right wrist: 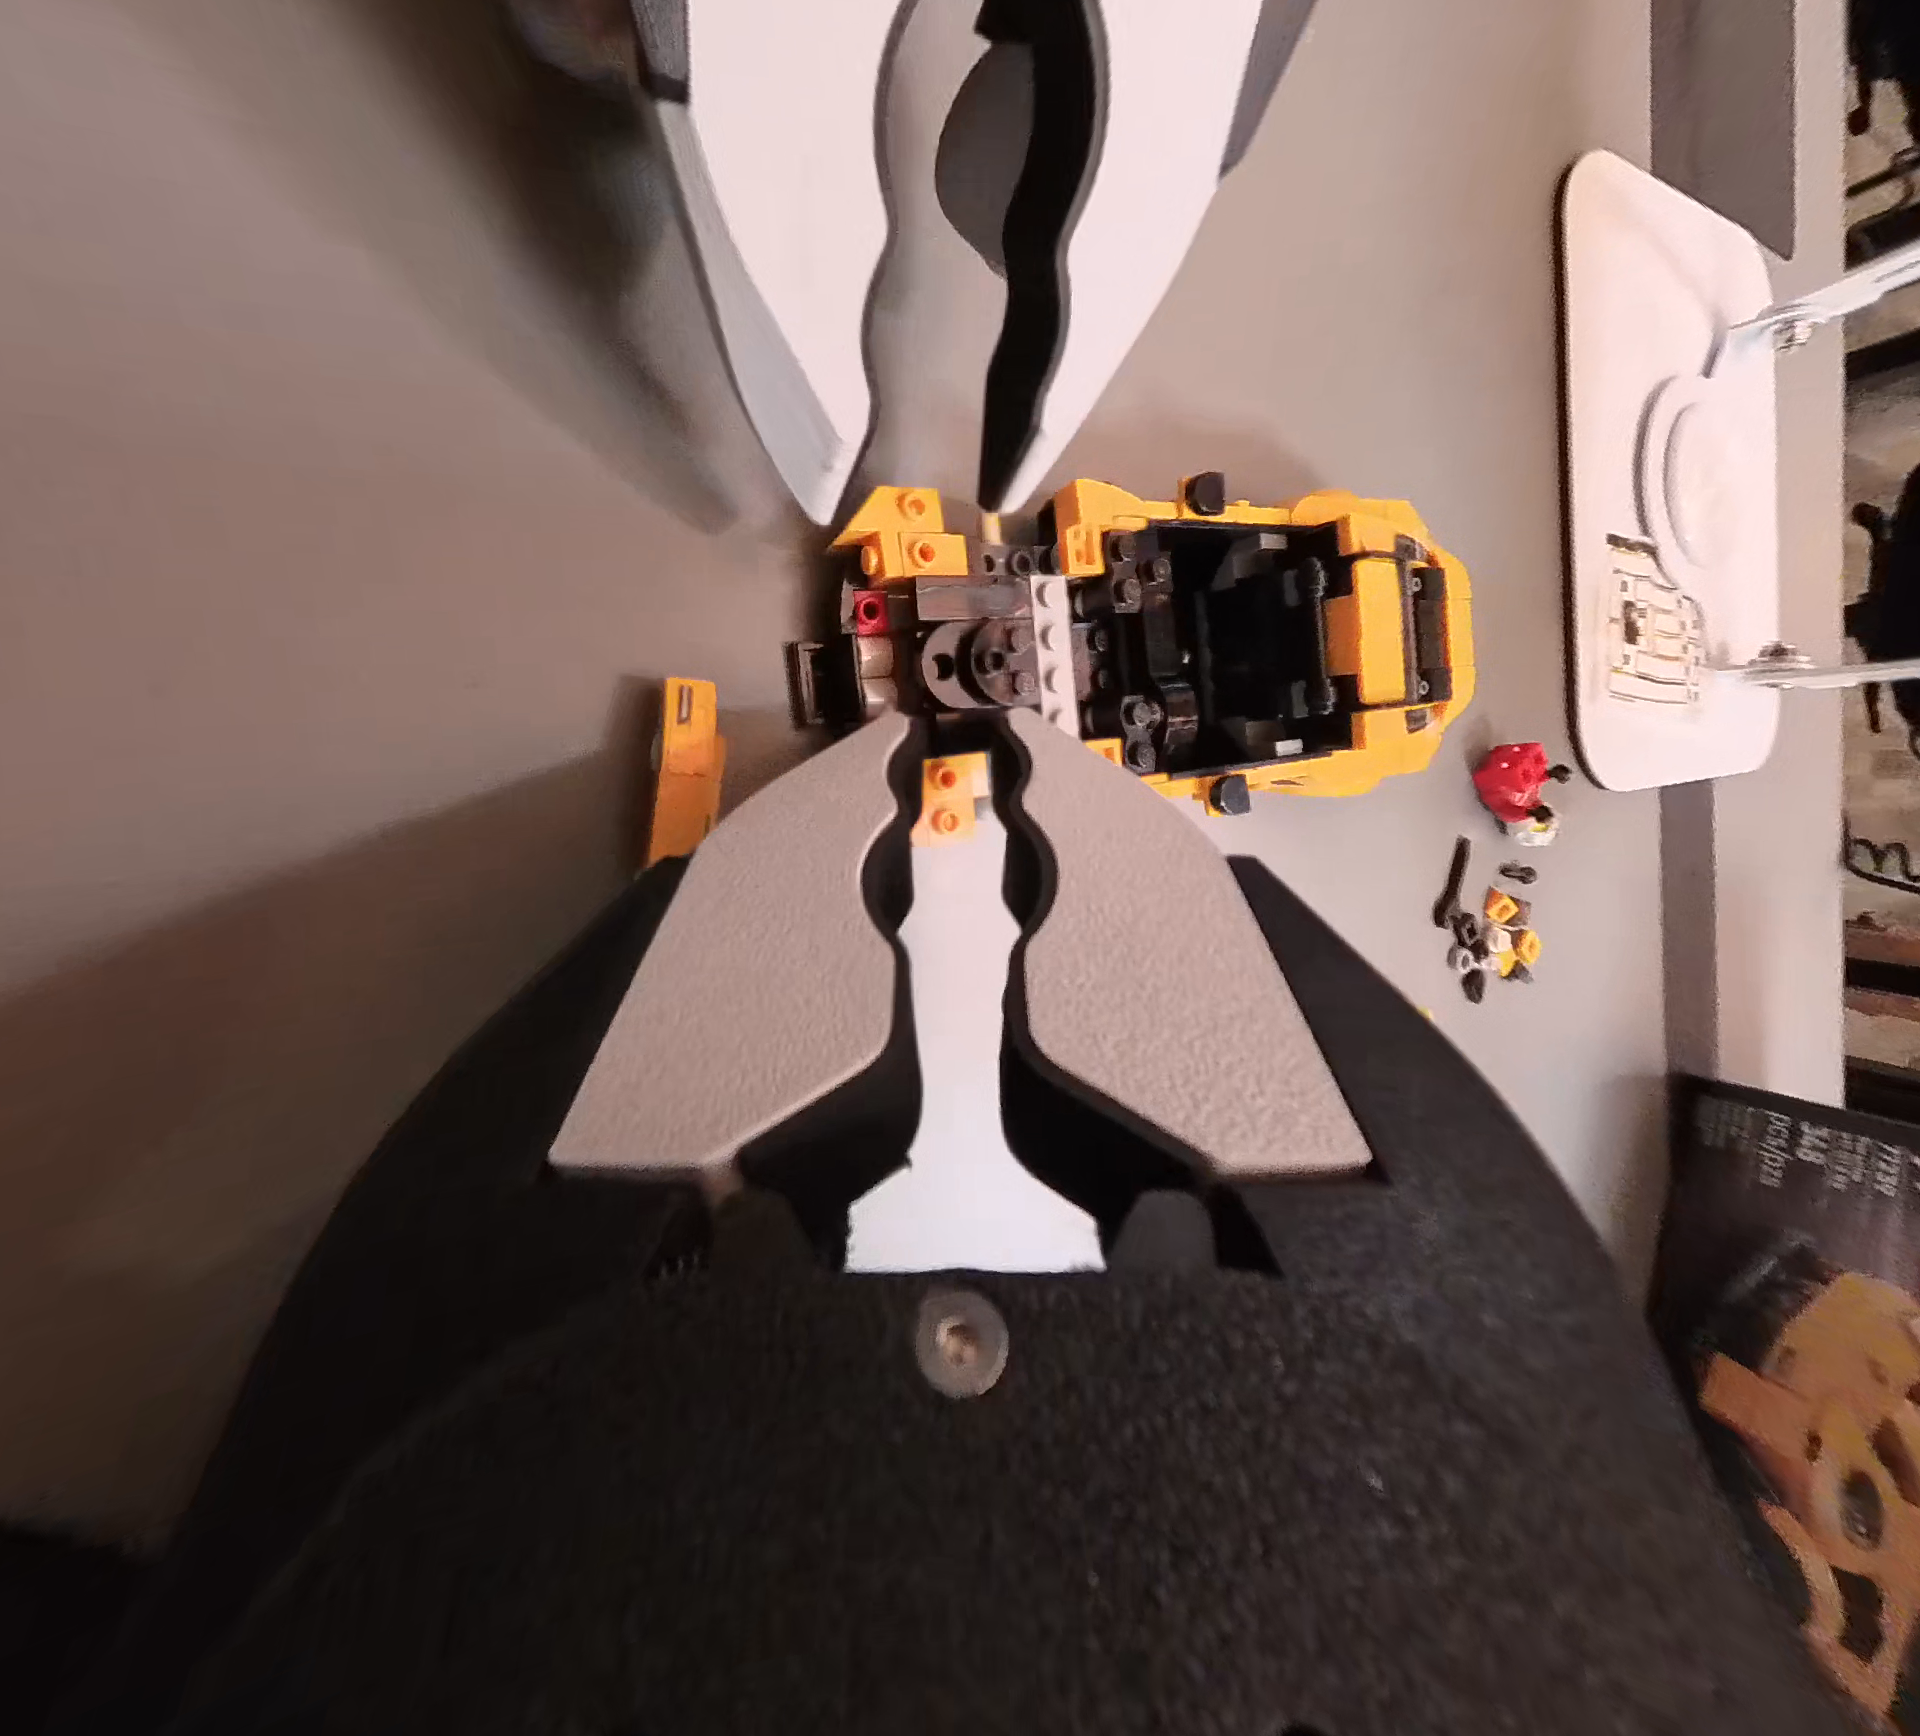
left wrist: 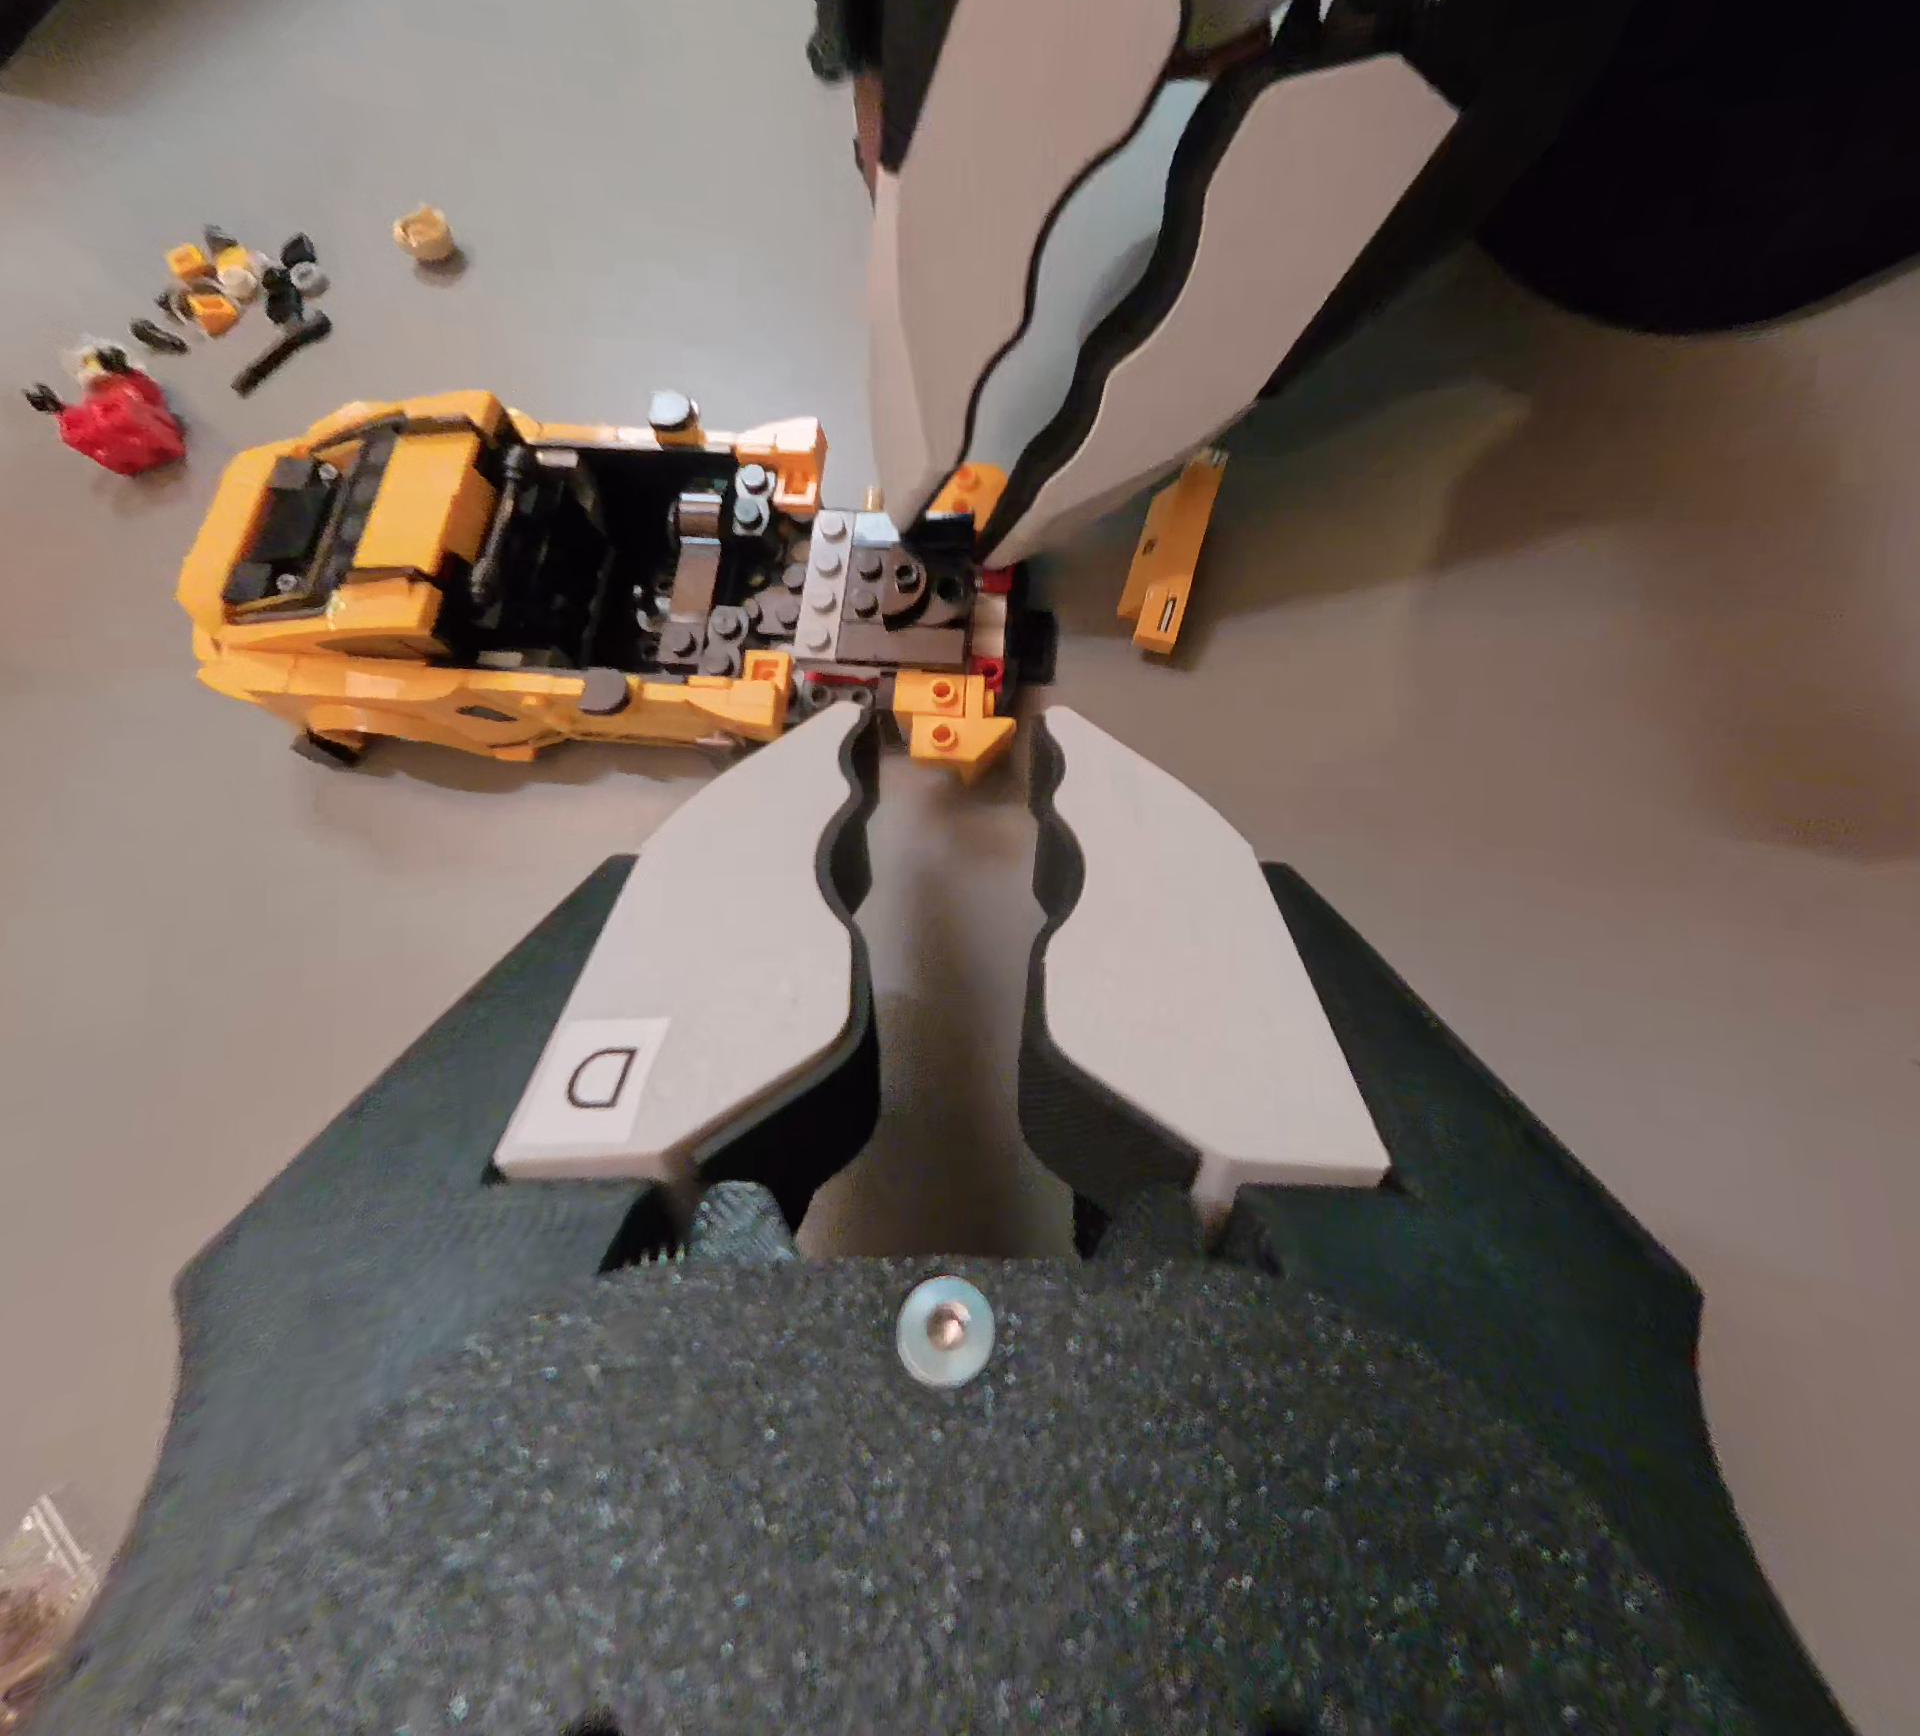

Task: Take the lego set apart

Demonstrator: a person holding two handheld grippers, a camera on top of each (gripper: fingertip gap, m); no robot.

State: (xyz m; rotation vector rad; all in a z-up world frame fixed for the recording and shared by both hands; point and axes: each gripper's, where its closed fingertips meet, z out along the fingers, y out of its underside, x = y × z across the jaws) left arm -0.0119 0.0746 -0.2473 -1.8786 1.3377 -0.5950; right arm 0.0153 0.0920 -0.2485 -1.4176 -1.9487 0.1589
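A white sticker bearing a single character sits on the left gripper's finger (printed box lettering too blurred).

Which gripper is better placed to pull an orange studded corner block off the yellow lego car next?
Right, probably: the right gripper closely brackets one orange studded corner block; the left gripper stands open wider around its corner.

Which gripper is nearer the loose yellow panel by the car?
Right. The right gripper is just beside the loose yellow panel; the left gripper is across the lego car's end from it.
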